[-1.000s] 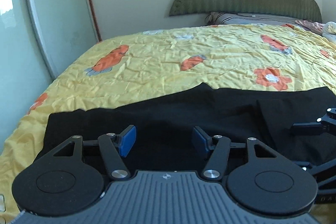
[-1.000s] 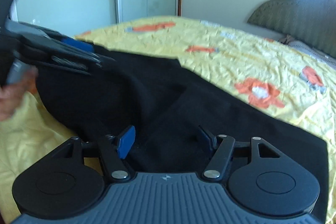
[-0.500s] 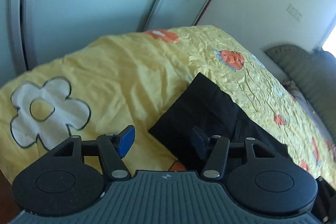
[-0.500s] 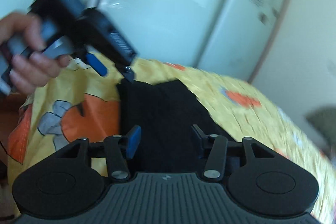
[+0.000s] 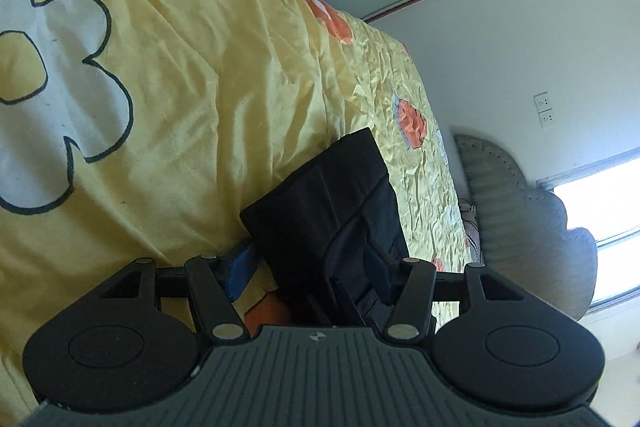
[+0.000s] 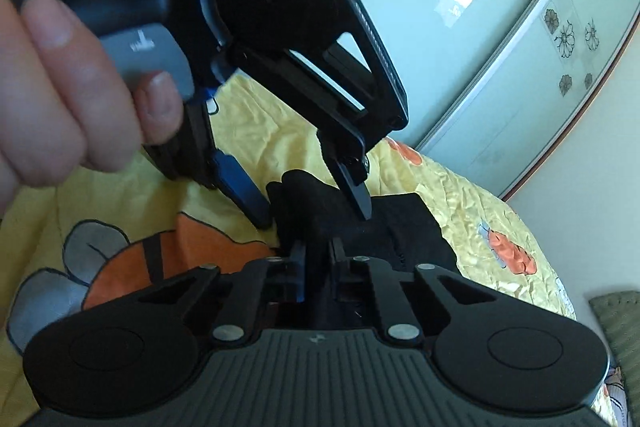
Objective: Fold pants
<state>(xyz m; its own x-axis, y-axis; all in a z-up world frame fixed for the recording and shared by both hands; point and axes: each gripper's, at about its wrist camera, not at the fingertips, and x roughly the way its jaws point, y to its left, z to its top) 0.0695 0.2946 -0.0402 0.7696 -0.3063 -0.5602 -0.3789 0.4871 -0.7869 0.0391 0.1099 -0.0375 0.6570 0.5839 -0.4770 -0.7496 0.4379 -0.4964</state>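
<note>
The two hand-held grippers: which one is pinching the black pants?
The right hand-held gripper: its fingers are squeezed shut on the pants. The left hand-held gripper is spread open.

Left wrist view: near end of black pants (image 5: 320, 203) hidden behind left gripper (image 5: 310, 273) body; right fingertip lost against the dark cloth. Headboard (image 5: 520, 227) blurred, cut by frame edge.

Right wrist view: person's hand (image 6: 60, 59) blurred, cropped at left edge. Cloth between right gripper (image 6: 318, 259) pads dark, folds unreadable. Bedspread (image 6: 120, 267) cartoon print partly covered.
</note>
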